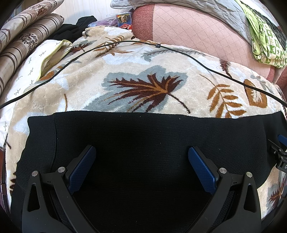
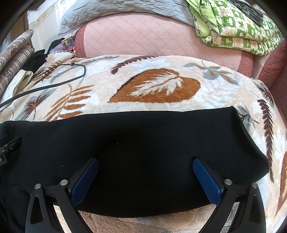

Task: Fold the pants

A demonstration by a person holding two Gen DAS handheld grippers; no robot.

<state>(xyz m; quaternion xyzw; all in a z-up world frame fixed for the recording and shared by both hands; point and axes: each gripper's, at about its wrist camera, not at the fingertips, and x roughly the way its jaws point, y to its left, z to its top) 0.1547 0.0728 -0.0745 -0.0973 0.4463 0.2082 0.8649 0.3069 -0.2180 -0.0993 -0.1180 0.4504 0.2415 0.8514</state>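
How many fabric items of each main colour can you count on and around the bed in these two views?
Black: 2, the pants and a dark garment
Green: 1, the folded quilt
Grey: 1, the quilted cover
Cream leaf-print: 1, the blanket
Total: 5

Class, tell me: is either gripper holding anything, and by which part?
Nothing is held. The left gripper and right gripper are both open above the black pants.
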